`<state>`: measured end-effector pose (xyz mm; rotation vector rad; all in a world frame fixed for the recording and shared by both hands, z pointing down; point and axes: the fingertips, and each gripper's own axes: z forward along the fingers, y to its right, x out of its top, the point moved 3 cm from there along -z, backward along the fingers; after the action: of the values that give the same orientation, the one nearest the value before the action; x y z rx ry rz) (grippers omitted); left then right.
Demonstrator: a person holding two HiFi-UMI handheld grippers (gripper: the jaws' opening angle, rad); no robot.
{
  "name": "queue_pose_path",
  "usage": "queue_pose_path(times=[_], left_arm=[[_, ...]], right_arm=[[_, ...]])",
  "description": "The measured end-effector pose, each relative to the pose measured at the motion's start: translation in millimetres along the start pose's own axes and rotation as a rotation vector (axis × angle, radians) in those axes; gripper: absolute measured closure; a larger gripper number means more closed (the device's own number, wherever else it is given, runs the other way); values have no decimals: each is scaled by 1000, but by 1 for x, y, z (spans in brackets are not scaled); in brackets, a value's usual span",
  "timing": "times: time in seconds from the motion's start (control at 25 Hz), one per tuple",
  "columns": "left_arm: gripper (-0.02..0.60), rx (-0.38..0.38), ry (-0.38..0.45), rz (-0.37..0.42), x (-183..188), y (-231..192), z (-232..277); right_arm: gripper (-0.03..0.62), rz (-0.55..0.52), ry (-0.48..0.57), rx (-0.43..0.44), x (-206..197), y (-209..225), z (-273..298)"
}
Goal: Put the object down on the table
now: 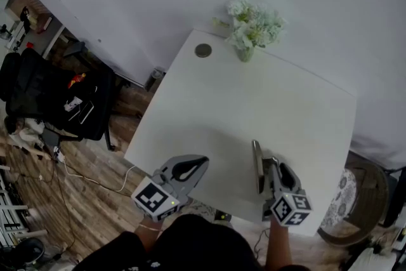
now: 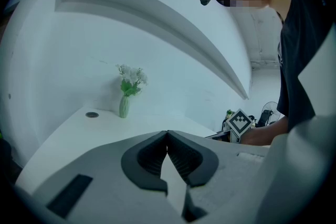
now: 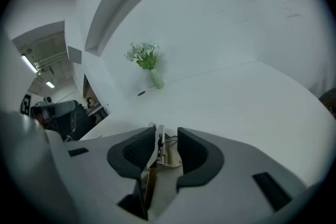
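A thin flat object (image 1: pixel 257 165) with a metal wire part stands on edge on the white table (image 1: pixel 254 98) near its front edge. My right gripper (image 1: pixel 266 169) is around it with the jaws apart. In the right gripper view the object (image 3: pixel 156 150) leans on the left pad (image 3: pixel 137 150), and a gap separates it from the right pad (image 3: pixel 192 150). My left gripper (image 1: pixel 202 163) hovers at the table's front left. Its pads (image 2: pixel 157 153) meet with nothing between them.
A vase of pale flowers (image 1: pixel 249 28) and a small dark round disc (image 1: pixel 203 51) sit at the table's far edge. A black chair (image 1: pixel 63 98) with clutter and floor cables lie to the left. A wicker stool (image 1: pixel 355 200) stands at the right.
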<state>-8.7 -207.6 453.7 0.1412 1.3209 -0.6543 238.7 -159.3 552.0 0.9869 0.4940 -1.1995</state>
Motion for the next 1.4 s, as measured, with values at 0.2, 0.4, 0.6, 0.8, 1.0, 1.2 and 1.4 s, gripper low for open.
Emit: queue_pose_path(times=[0.2, 0.4, 0.6, 0.8, 1.0, 1.2, 1.4], left_arm=[[582, 17, 8, 5, 1, 5, -11], [583, 28, 37, 46, 7, 13, -22], [582, 44, 61, 76, 10, 28, -38], [583, 59, 104, 102, 19, 42, -54], [583, 78, 116, 115, 19, 57, -71], [583, 88, 123, 122, 18, 66, -81], [583, 87, 125, 130, 19, 71, -87]], right_arm=[[462, 14, 87, -5, 12, 0, -19], [502, 8, 172, 16, 26, -5, -43], [559, -17, 238, 56, 35, -21, -72], [597, -37, 282, 104, 41, -38, -99], [597, -52, 318, 146, 44, -52, -128], [597, -75, 333, 166, 46, -60, -142], [599, -90, 336, 189, 47, -68, -149]])
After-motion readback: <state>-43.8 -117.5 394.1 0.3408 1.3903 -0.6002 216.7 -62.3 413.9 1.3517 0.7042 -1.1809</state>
